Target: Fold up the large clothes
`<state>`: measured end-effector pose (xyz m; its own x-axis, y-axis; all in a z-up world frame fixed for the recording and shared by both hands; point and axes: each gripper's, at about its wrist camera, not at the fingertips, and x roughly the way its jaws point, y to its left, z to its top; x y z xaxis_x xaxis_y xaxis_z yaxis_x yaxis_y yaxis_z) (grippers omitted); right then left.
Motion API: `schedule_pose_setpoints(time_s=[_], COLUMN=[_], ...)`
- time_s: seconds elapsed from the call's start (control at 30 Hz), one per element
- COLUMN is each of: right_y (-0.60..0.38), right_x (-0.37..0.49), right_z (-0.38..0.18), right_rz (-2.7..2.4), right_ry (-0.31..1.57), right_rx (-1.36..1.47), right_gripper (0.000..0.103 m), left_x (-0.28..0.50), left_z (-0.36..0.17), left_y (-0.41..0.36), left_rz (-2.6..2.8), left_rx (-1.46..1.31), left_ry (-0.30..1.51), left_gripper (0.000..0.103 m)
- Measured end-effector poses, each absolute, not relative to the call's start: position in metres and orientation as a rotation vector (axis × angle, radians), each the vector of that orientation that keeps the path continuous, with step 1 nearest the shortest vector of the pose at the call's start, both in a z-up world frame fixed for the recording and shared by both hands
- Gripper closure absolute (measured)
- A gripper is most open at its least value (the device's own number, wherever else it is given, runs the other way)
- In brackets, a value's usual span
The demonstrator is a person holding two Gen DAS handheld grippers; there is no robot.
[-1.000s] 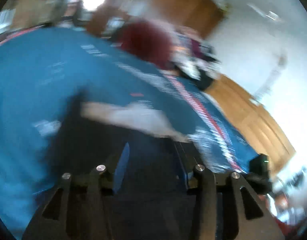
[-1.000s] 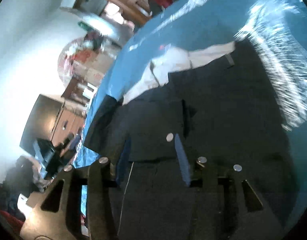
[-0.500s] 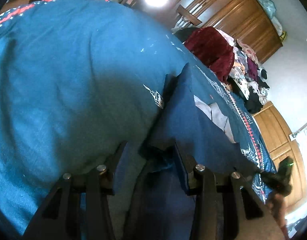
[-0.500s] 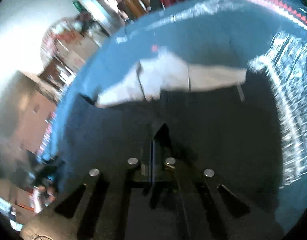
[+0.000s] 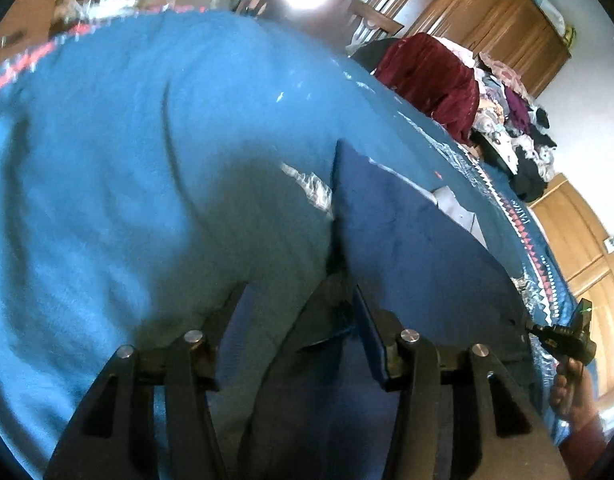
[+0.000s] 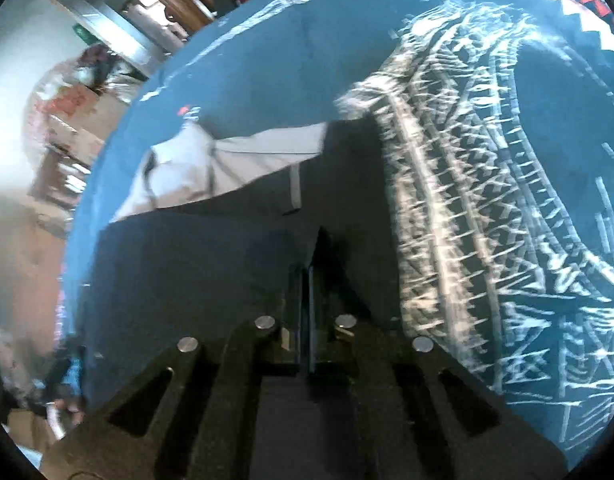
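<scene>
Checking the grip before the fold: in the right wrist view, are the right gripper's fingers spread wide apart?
No, the right gripper has its fingers pressed nearly together over the dark garment.

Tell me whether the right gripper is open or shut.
Shut. In the right wrist view the right gripper has its jaws pressed together, with dark garment fabric pinched between them above the blue bedspread.

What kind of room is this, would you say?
Most likely a bedroom: a blue patterned bedspread covers a wide bed, wooden wardrobes line the wall, and a pile of clothes sits at the bed's far edge.
</scene>
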<state>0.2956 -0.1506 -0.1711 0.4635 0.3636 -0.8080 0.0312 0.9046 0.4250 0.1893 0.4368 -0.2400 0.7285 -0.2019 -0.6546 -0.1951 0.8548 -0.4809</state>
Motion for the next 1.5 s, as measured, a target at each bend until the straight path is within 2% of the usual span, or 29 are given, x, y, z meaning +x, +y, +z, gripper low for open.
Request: schedule_pose_setpoints(time_s=[0.07,0.13,0.2,0.3,0.33,0.37,0.47,0.53,0.63,0.67,0.7,0.77,0.83,0.9,0.93,0.97,1.0,1.1,1.13,1.17,1.2,1.33,1.4,1.43,1.47,1.5], right_y=[-0.153,-0.141,-0.116,-0.083,-0.087,-0.093,-0.114,-0.116,-0.097,-0.083,-0.061,-0.025,-0.004,-0.006,-0.012,-0.02,-0.032,-0.058,-0.074,-0.089,-0.103,-0.136,-0.139,-0.137,-0.135,-0.135], right_x=[0.287,0.274,0.275,0.285,0.29,0.294,0.289,0.277,0.26,0.259,0.259,0.265,0.276,0.291,0.299,0.303,0.309,0.312,0.31,0.309,0.306,0.292,0.282,0.281,0.278,0.272], right_z=[-0.156,-0.136,-0.136,-0.165,-0.182,-0.192,-0.188,-0.171,-0.148,-0.144,-0.144,-0.15,-0.161,-0.176,-0.183,-0.187,-0.193,-0.196,-0.198,-0.199,-0.2,-0.197,-0.192,-0.189,-0.185,-0.179], right_rz=[0.171,0.187,0.27,0.414,0.397,0.385,0.344,0.276,0.331,0.37,0.439,0.54,0.593,0.589,0.582,0.584,0.585,0.53,0.51,0.5,0.476,0.48,0.467,0.446,0.402,0.342], right_ry=[1.021,0.936,0.942,1.032,1.077,1.094,1.08,1.03,0.952,0.944,0.946,0.968,0.981,1.014,1.026,1.036,1.05,1.075,1.085,1.086,1.083,1.069,1.058,1.054,1.056,1.057], right_rx=[0.388,0.356,0.322,0.295,0.312,0.339,0.38,0.295,0.324,0.324,0.326,0.325,0.329,0.373,0.391,0.408,0.43,0.423,0.438,0.46,0.459,0.488,0.462,0.442,0.414,0.368], right_gripper=[0.09,0.085,0.08,0.081,0.089,0.103,0.102,0.093,0.088,0.082,0.08,0.08,0.08,0.081,0.085,0.097,0.103,0.103,0.103,0.103,0.103,0.103,0.103,0.103,0.098,0.092], left_x=[0.19,0.201,0.222,0.263,0.273,0.283,0.275,0.264,0.251,0.25,0.254,0.272,0.292,0.316,0.325,0.332,0.336,0.345,0.349,0.348,0.348,0.316,0.294,0.281,0.273,0.261], left_z=[-0.222,-0.206,-0.199,-0.222,-0.235,-0.251,-0.248,-0.239,-0.215,-0.203,-0.199,-0.202,-0.214,-0.234,-0.241,-0.245,-0.246,-0.243,-0.246,-0.252,-0.259,-0.26,-0.256,-0.253,-0.252,-0.249], left_y=[0.429,0.418,0.4,0.374,0.37,0.371,0.389,0.395,0.377,0.351,0.331,0.27,0.223,0.196,0.196,0.204,0.215,0.258,0.273,0.293,0.312,0.367,0.393,0.407,0.417,0.428], left_rz=[-0.016,-0.027,-0.032,-0.051,-0.014,0.011,0.014,0.084,0.044,-0.027,-0.088,-0.261,-0.337,-0.361,-0.347,-0.345,-0.354,-0.334,-0.359,-0.398,-0.44,-0.356,-0.267,-0.206,-0.163,-0.091], left_rx=[-0.531,-0.489,-0.424,-0.37,-0.343,-0.353,-0.445,-0.406,-0.415,-0.404,-0.401,-0.381,-0.324,-0.321,-0.337,-0.382,-0.437,-0.515,-0.564,-0.638,-0.709,-0.712,-0.694,-0.666,-0.653,-0.634], left_ry=[0.727,0.715,0.726,0.828,0.879,0.943,0.915,0.895,0.823,0.794,0.785,0.805,0.852,0.925,0.941,0.946,0.948,0.96,0.972,0.994,1.015,0.972,0.953,0.932,0.922,0.917], left_gripper=[0.049,0.042,0.039,0.035,0.035,0.035,0.039,0.039,0.04,0.038,0.031,0.027,0.027,0.029,0.031,0.032,0.035,0.043,0.05,0.064,0.074,0.075,0.058,0.057,0.052,0.052])
